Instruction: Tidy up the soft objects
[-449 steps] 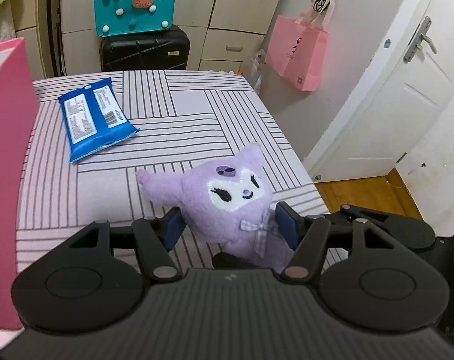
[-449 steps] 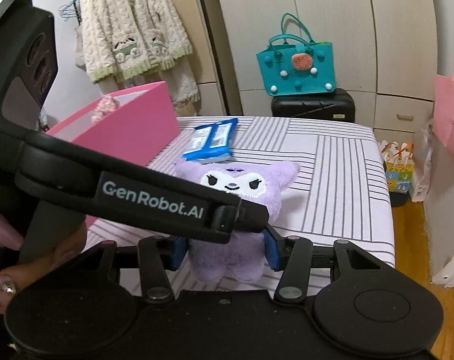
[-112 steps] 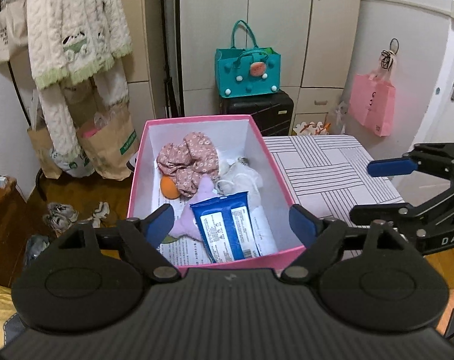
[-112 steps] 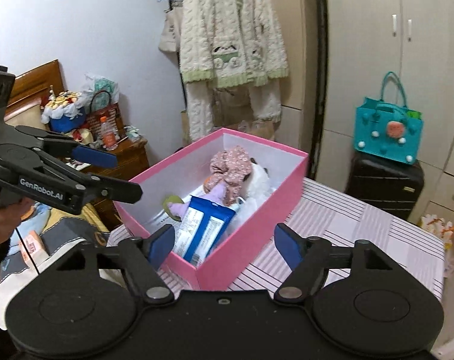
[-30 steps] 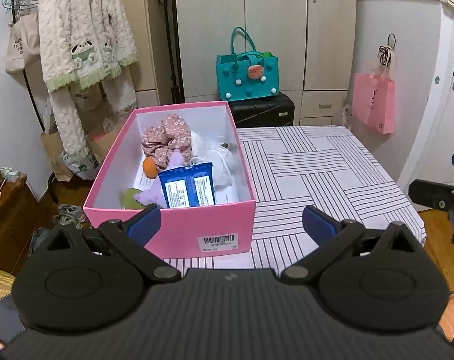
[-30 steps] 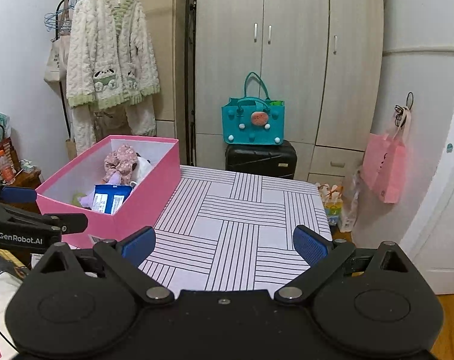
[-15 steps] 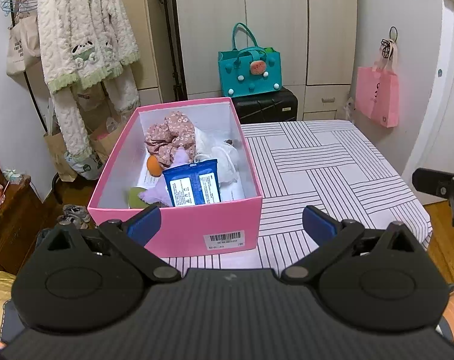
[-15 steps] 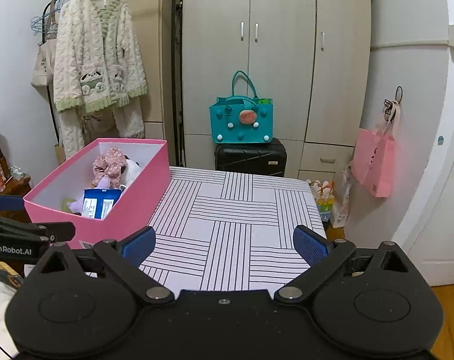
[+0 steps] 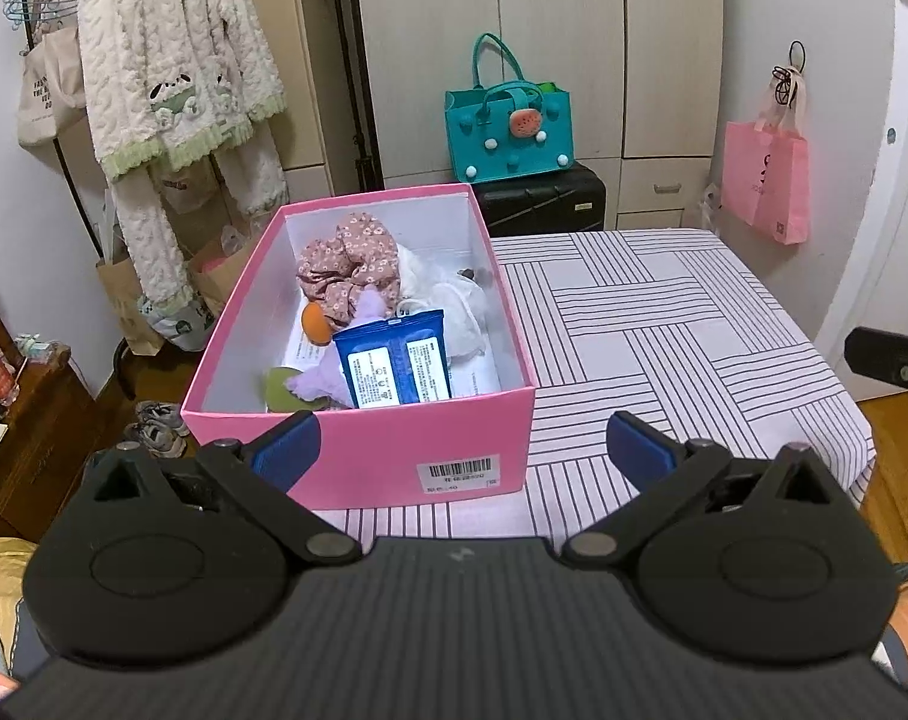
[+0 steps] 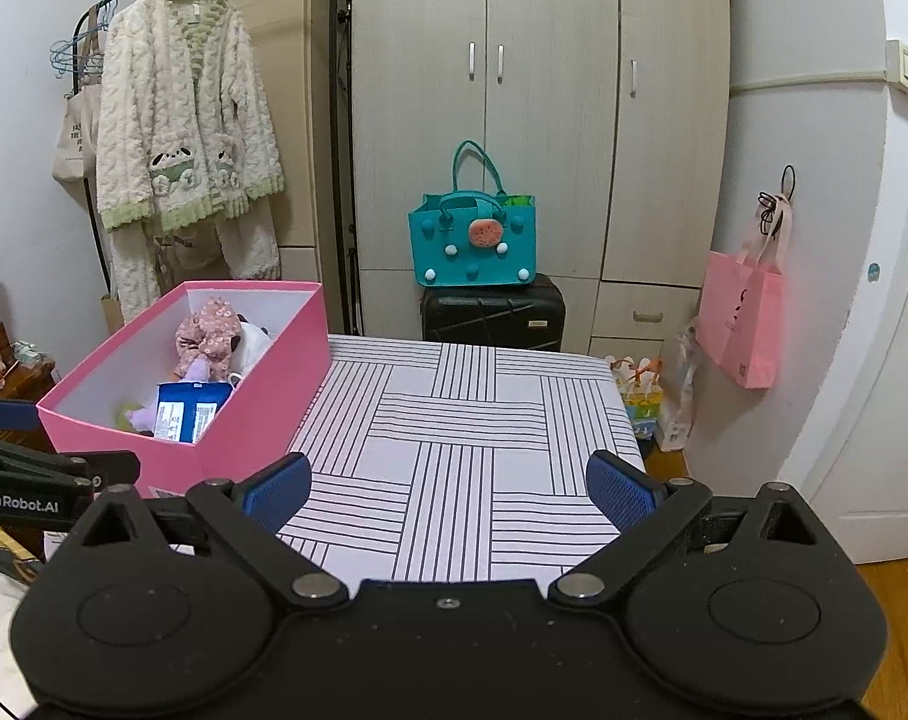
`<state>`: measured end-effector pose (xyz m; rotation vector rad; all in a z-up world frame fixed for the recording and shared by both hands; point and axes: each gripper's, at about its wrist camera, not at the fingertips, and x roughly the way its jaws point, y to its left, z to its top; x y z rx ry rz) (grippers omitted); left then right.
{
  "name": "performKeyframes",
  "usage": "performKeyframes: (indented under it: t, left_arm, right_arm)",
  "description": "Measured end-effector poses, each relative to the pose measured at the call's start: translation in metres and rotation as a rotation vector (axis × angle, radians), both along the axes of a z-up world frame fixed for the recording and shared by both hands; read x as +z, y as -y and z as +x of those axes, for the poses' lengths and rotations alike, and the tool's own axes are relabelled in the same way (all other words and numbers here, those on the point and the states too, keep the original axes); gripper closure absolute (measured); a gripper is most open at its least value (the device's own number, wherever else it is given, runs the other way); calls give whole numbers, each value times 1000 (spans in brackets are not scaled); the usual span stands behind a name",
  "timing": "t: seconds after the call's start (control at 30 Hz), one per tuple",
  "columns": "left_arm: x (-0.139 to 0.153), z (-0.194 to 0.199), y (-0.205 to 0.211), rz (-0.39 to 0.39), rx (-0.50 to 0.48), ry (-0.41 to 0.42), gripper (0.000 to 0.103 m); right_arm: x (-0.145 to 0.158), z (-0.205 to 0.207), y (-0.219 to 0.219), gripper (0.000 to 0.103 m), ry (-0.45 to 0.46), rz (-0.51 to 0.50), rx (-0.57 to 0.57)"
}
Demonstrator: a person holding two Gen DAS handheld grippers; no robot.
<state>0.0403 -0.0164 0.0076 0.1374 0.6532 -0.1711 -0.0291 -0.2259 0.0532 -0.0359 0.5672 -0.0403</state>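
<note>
Hovering spread and empty: left gripper (image 9: 463, 445), pink box (image 9: 357, 450) dead ahead; right gripper (image 10: 447, 483) over striped table (image 10: 460, 420), box front-left.

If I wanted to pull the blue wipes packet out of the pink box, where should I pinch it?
Probably by its top edge, coming straight down from above. The flat blue wipes packet leans tilted on top of the purple plush toy inside the pink cardboard box, so its upper crimped edge sticks up free. The box walls block any sideways approach, and the thin edge fits between open fingers.
</note>
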Motion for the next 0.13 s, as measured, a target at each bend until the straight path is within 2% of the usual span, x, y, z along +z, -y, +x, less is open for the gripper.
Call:
performKeyframes:
  t: [0.13]
  left_arm:
    - [1, -1, 2, 15, 3, 8, 0]
  right_arm:
    - [-1, 0, 0, 3, -1, -1, -2]
